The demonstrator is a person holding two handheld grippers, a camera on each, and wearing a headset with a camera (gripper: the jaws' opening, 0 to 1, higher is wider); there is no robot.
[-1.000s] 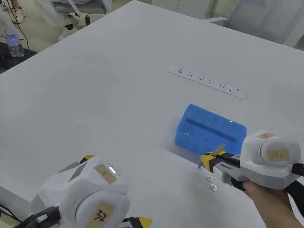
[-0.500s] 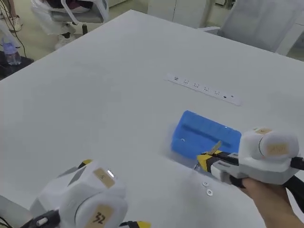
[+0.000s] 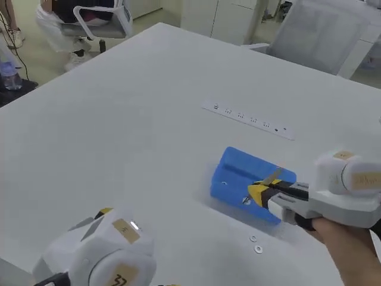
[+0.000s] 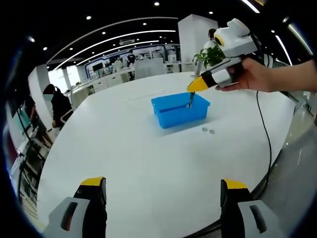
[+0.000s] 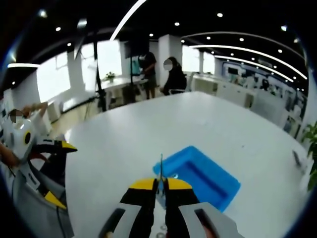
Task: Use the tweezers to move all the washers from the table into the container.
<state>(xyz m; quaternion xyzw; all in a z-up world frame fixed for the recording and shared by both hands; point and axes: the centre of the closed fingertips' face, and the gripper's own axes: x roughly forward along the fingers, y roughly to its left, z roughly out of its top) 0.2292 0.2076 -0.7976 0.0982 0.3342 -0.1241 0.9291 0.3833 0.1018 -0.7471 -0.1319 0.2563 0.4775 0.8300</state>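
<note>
The right gripper [image 3: 260,195] is held with its jaws clenched on the tweezers [image 3: 272,177], whose tips are pointed down into the blue container [image 3: 235,168]. Whether a washer is pinched at the tips cannot be told. Two washers [image 3: 258,249] are seen on the tabletop [image 3: 149,119], just beside the container, towards the near edge. The left gripper [image 4: 163,184] is seen well apart, jaws spread and grasping nothing.

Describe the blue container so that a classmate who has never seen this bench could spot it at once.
On the wide white table, look between the long white power strip and the two small washers. The container is an open rectangular tub, the only bright blue thing there.
</note>
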